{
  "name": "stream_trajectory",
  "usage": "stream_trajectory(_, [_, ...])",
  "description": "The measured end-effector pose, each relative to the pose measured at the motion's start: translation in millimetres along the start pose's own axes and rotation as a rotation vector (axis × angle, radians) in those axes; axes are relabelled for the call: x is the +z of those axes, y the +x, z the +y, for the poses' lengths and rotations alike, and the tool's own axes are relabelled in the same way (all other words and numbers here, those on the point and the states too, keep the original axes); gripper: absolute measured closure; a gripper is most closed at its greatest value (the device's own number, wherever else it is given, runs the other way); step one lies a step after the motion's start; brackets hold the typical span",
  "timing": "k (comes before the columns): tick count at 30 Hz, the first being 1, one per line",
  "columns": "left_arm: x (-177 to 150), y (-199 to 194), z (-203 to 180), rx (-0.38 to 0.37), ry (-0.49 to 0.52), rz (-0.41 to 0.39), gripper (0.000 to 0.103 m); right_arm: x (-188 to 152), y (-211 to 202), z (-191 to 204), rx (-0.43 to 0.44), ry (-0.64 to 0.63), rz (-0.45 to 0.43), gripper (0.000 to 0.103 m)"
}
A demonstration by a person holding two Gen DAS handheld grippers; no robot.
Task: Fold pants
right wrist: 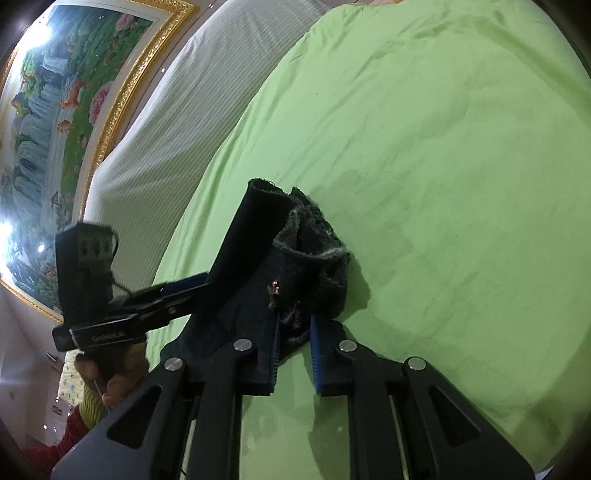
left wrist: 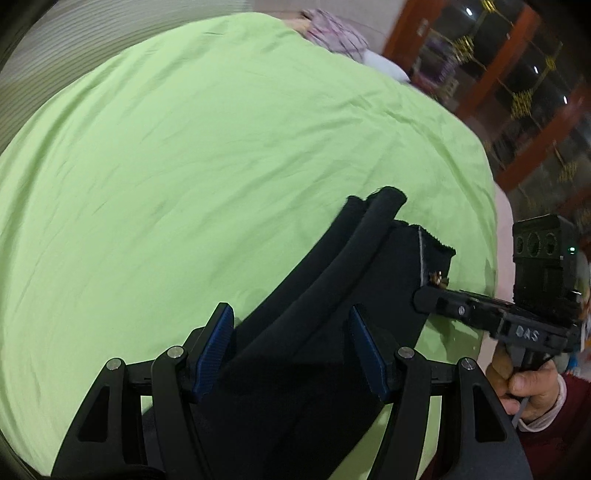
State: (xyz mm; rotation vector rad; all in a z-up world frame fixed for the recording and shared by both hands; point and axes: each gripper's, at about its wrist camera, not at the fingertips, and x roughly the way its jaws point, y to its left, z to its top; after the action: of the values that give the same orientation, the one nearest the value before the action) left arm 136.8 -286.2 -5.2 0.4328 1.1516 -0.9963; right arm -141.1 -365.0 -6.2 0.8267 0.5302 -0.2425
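Observation:
Black pants (left wrist: 332, 295) lie bunched over the green bed sheet (left wrist: 184, 184), held up at one end. In the left wrist view my left gripper (left wrist: 291, 347) stands wide open with the pants fabric running between its blue pads (left wrist: 214, 347). My right gripper (left wrist: 424, 295) comes in from the right and pinches the pants' waistband corner. In the right wrist view my right gripper (right wrist: 293, 343) is shut on the pants' waistband (right wrist: 306, 266), by a small brass button. The left gripper (right wrist: 192, 291) reaches in from the left against the fabric.
The bed sheet (right wrist: 443, 184) covers most of both views. A striped grey headboard (right wrist: 166, 129) and a gold-framed painting (right wrist: 55, 110) stand to the left. A pink patterned cloth (left wrist: 332, 33) lies at the bed's far edge, with a wooden cabinet (left wrist: 517, 92) beyond.

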Motion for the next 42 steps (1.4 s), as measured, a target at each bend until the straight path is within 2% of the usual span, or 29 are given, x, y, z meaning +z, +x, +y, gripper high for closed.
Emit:
stream_trajectory(4, [24, 29, -13, 0.001, 0.059, 0.068, 0.04, -6, 1, -1, -0.003, -0.036, -0.025, 0.09])
stream_trajectory(7, [36, 43, -19, -0.044, 0.086, 0.102, 0.042, -8, 2, 1, -0.01, -0.057, -0.047, 0.091])
stream_trajectory(9, [45, 48, -24, -0.092, 0.115, 0.125, 0.059, -8, 0, -2, 0.0, -0.036, -0.052, 0.092])
stream_trajectory(10, [49, 50, -26, -0.107, 0.12, 0.133, 0.064, -8, -2, -5, 0.007, -0.027, -0.053, 0.092])
stream_trajectory(11, [55, 52, -28, -0.139, 0.117, 0.145, 0.079, -8, -4, -7, 0.013, -0.02, -0.054, 0.092])
stream_trajectory(12, [59, 53, -30, -0.16, 0.114, 0.154, 0.088, -7, -6, -8, 0.015, -0.016, -0.056, 0.092])
stream_trajectory(14, [64, 50, -37, -0.154, 0.134, 0.139, 0.092, -5, -12, -10, 0.017, -0.011, -0.068, 0.092])
stream_trajectory(16, [63, 46, -38, -0.165, 0.143, 0.12, 0.092, -5, -14, -11, 0.02, -0.007, -0.069, 0.092])
stream_trajectory(20, [59, 35, -27, -0.211, 0.089, 0.074, 0.093, -8, -17, -6, 0.034, -0.029, -0.069, 0.092])
stream_trajectory(29, [36, -43, -17, -0.224, 0.073, -0.089, 0.093, -5, -34, 47, 0.213, -0.201, -0.083, 0.092])
stream_trajectory(34, [12, -85, -2, -0.208, 0.018, -0.172, 0.093, -13, -25, 83, 0.309, -0.289, -0.036, 0.092])
stream_trajectory(42, [-50, -129, 39, -0.187, -0.131, -0.274, 0.093, -36, 10, 124, 0.374, -0.397, 0.081, 0.092])
